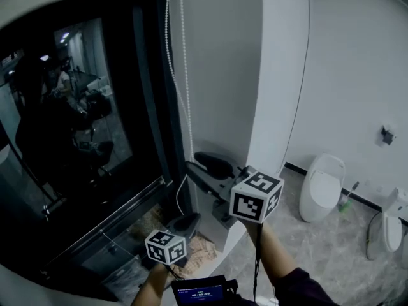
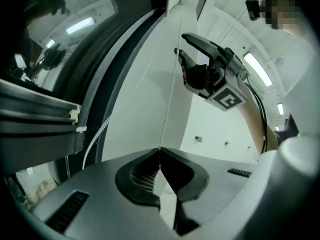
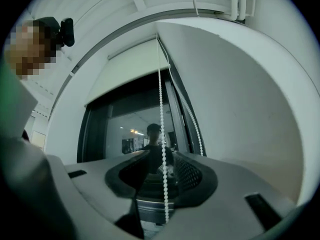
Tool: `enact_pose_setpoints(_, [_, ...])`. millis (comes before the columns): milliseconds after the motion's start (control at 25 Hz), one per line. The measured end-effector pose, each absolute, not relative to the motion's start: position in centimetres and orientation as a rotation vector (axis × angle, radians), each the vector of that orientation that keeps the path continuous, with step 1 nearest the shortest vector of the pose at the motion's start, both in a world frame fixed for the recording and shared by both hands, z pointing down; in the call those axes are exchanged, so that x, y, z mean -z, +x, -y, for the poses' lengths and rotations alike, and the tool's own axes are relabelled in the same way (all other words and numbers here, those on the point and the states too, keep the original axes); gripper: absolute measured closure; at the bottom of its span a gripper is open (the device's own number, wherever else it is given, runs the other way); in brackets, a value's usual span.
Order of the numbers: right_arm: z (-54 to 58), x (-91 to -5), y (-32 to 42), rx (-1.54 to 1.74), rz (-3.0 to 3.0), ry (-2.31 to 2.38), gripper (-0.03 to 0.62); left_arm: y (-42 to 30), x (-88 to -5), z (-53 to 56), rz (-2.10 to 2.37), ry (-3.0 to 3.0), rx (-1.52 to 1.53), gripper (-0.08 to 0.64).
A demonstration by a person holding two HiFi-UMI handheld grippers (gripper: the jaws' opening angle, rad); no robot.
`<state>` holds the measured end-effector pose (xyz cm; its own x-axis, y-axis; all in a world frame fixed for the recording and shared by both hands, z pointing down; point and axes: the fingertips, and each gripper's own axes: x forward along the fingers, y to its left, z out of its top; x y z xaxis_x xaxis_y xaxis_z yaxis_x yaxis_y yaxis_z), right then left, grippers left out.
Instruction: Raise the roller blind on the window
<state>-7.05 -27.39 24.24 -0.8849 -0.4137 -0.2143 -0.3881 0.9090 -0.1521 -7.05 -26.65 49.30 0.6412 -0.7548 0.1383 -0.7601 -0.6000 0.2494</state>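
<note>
Now, biggest first: the window (image 1: 76, 139) fills the left half of the head view, its glass dark. The roller blind (image 3: 135, 66) shows best in the right gripper view, a pale sheet over the upper part of the glass only, so I judge it partly raised with some way to go. The bead chain (image 1: 185, 75) hangs straight up and down along the window's right edge, near the middle of the head view. My right tool (image 1: 203, 168) is the higher of the two; its jaws stand wide apart, with one strand of the chain running between them and touching neither pad, while a second strand passes just to the right, outside the jaws. My left tool (image 1: 182, 218) sits lower in the frame, pinched shut on the chain right at its tips. As I read it, the right tool only needs to close where it is, since the strand already lies along its gap. Only the left gripper view shows that pinch, and the open right tool above it on the same strand; only the right gripper view shows the blind's lower edge.
</note>
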Motion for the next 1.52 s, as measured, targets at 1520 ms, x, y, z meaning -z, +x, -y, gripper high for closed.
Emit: enact_pose_setpoints(1520, [27.9, -42.3, -8.2, 0.489, -2.916, -0.717, 0.575, -11.3, -35.7, 24.7, 1.105, 2.699, 0.473, 0.540])
